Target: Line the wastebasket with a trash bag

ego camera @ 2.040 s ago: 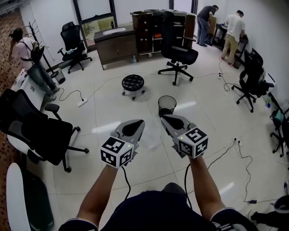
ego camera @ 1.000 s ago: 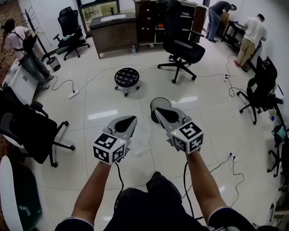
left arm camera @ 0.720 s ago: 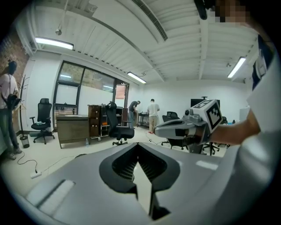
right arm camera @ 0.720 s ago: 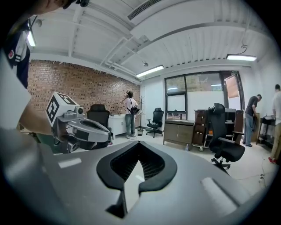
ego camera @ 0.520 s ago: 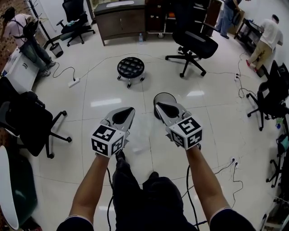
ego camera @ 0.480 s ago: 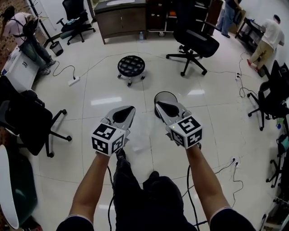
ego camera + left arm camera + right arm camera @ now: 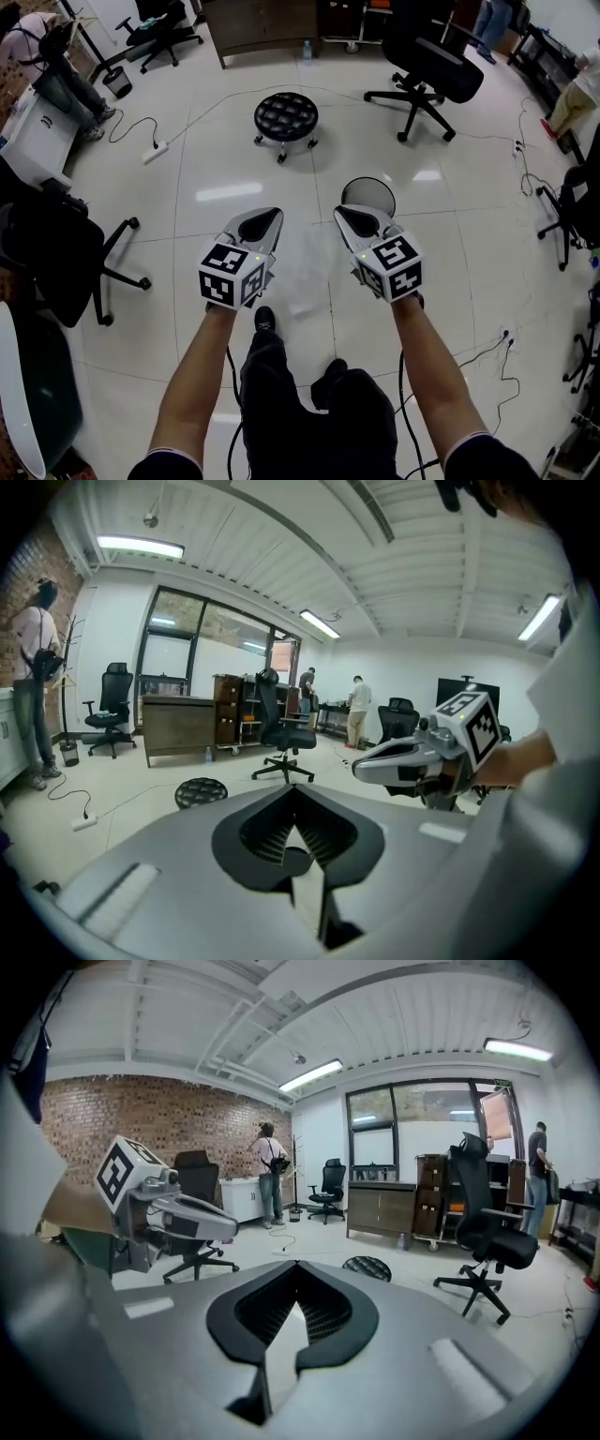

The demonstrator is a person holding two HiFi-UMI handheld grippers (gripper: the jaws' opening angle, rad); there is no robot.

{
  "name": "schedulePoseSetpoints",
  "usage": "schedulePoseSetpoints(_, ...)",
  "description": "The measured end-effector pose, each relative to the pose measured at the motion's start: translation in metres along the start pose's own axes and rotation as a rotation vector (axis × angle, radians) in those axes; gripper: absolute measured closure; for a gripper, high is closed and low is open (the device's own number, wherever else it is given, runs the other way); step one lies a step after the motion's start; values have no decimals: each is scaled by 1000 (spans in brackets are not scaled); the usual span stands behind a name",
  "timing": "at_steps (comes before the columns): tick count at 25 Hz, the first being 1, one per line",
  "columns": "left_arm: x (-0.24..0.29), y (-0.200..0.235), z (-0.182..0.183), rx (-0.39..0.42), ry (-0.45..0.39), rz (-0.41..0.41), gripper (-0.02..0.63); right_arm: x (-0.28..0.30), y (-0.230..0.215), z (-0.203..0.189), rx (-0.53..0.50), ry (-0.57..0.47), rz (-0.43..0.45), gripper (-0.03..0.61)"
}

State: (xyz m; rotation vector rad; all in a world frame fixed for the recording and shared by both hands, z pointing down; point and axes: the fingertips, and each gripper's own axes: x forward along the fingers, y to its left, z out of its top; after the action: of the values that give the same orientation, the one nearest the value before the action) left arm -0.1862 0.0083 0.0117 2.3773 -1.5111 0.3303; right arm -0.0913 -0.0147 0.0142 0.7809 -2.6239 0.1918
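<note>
We are holding both tools out level and side by side over the tiled floor (image 7: pixel 187 187). The left gripper (image 7: pixel 263 218) and the right gripper (image 7: pixel 353 217) are each showing jaws pressed fully together. A thin, see-through trash bag (image 7: pixel 302 272) is hanging slack between them, faint against the tiles, and we are judging that each closed tip is pinching an edge of it. The wastebasket (image 7: pixel 373 191) is standing upright on the floor just beyond the right gripper's tip, its round mouth bare and nothing draped over its rim. A black stool (image 7: pixel 286 116) is sitting farther off to its left. So we are reading the task as barely begun. The bag is in hand, while carrying it over the basket, spreading its mouth, pushing it inside and folding it over the rim are all remaining.
</note>
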Motion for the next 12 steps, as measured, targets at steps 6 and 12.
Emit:
schedulePoseSetpoints(6,51,58,-110,-19,78,50,601,79,-19,-107,1,82,1,577)
schedulePoseSetpoints(12,109,110,-238,-50,186,65,603,155,-38,-225,62,161,16,577)
